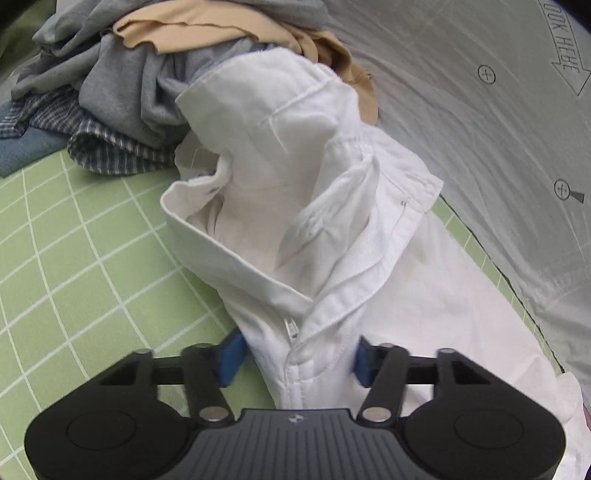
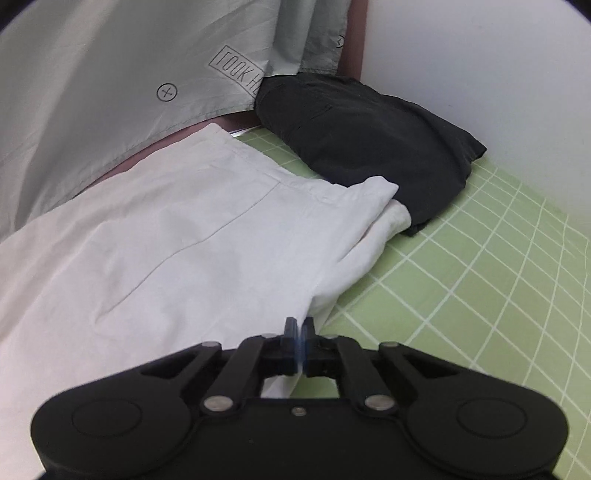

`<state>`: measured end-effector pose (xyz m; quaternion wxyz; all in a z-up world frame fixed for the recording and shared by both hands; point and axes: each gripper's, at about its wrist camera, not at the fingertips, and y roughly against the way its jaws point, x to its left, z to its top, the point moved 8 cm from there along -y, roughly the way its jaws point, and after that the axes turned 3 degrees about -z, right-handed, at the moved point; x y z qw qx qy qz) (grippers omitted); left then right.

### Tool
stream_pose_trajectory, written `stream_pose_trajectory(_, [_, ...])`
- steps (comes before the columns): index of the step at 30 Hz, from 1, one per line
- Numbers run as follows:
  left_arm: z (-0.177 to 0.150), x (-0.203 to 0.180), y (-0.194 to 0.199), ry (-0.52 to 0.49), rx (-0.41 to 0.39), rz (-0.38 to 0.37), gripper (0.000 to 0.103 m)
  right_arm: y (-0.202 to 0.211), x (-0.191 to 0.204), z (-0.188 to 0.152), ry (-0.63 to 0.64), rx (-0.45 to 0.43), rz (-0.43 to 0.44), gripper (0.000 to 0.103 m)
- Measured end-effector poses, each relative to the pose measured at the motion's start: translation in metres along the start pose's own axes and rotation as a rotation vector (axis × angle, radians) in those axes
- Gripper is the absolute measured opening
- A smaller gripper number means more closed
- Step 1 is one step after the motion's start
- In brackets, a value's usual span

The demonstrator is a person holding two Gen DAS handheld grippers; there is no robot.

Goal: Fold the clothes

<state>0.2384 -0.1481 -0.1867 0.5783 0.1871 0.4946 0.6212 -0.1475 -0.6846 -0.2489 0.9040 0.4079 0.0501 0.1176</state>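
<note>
White trousers (image 1: 295, 206) spread on green grid table (image 1: 74, 258), waistband end bunched. Left gripper (image 1: 295, 360) jaws apart, straddling fly. Right gripper (image 2: 299, 343) jaws together on leg edge, apparently pinching fabric. Mid-fold; next likely needs left closing on waistband, then lifting over.

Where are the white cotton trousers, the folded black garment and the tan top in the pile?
white cotton trousers (image 1: 280, 206): left wrist view, open waistband.
folded black garment (image 2: 369, 136): right wrist view, top face.
tan top (image 1: 184, 27): left wrist view, upper fold.
</note>
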Motion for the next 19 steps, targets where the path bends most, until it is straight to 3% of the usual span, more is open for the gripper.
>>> stream_pose_trajectory(1, [-0.002, 0.003, 0.001, -0.003, 0.002, 0.012, 0.034, 0.002, -0.005, -0.001, -0.001, 0.008, 0.009, 0.001])
stream_pose_trajectory(5, [-0.014, 0.015, 0.013, -0.002, 0.008, -0.009, 0.030, 0.024, -0.044, -0.017, -0.091, 0.044, 0.017, 0.001])
stream_pose_trajectory(12, [-0.068, 0.067, 0.067, -0.032, 0.046, -0.014, 0.030, 0.078, -0.119, -0.067, -0.122, 0.060, -0.014, 0.001])
stream_pose_trajectory(19, [-0.124, 0.119, 0.115, -0.044, 0.087, 0.027, 0.031, 0.107, -0.164, -0.107, -0.077, 0.073, -0.038, 0.001])
